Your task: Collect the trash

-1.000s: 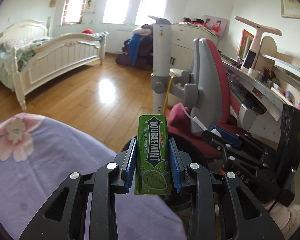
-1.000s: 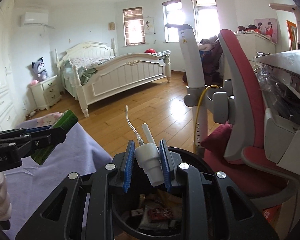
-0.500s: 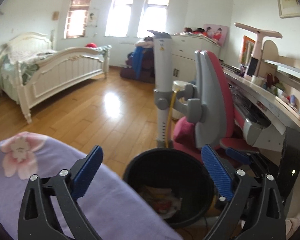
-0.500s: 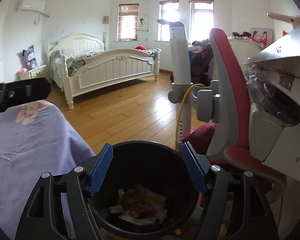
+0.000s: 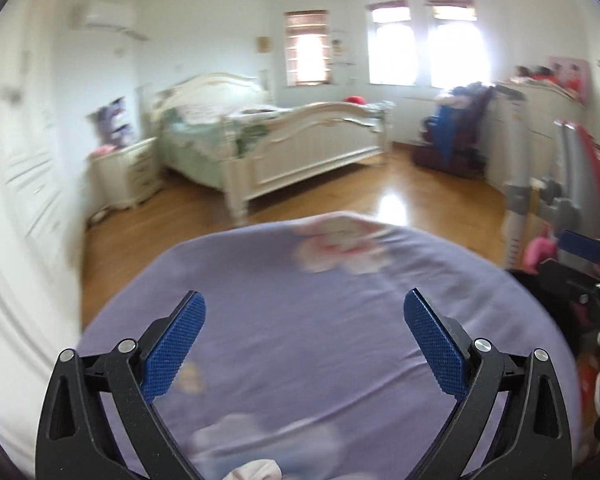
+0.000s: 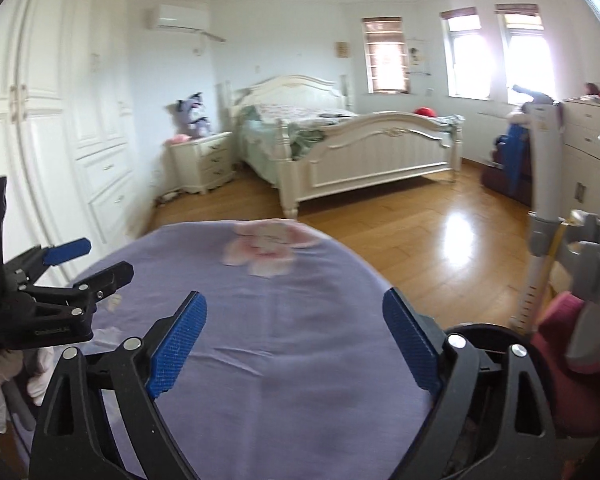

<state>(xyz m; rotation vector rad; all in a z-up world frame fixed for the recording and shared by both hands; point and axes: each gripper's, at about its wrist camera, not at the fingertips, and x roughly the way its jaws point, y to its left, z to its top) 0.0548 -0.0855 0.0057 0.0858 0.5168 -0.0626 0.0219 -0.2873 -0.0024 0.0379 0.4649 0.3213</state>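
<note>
**Inspector:** Both units are pointing over the lilac flowered cloth (image 6: 300, 344). The step in hand, by my judgement, is a search for the next piece of rubbish. No loose rubbish is showing on the cloth in either view, though the left wrist view is blurred and small scraps could be escaping notice there.

**Assistant:** How is the operator advised to carry it out?

**Inspector:** The operator is advised to be slowing the sweep so the picture is sharpening, scanning the near edge of the cloth, then approaching any item from above with the jaws straddling it before closing. Cloth is likely to bunch, so a pinch on the item alone is advisable.

**Assistant:** State of the left gripper (image 5: 304, 344)?

**Inspector:** It is standing wide apart, both blue pads (image 5: 176, 344) bare, gripping nothing and touching nothing; the cloth is lying beneath it. The right wrist view is showing it at the left edge, likewise spread.

**Assistant:** And the right gripper (image 6: 296, 340)?

**Inspector:** Also fully spread and carrying nothing, hanging over the cloth's right portion.

**Assistant:** Where is the rubbish going?

**Inspector:** The black bin (image 6: 484, 330) is sitting just beside the cloth's right edge, partly hidden behind the right gripper's finger, next to the red chair (image 6: 564, 364). Its contents are not discernible here.
</note>
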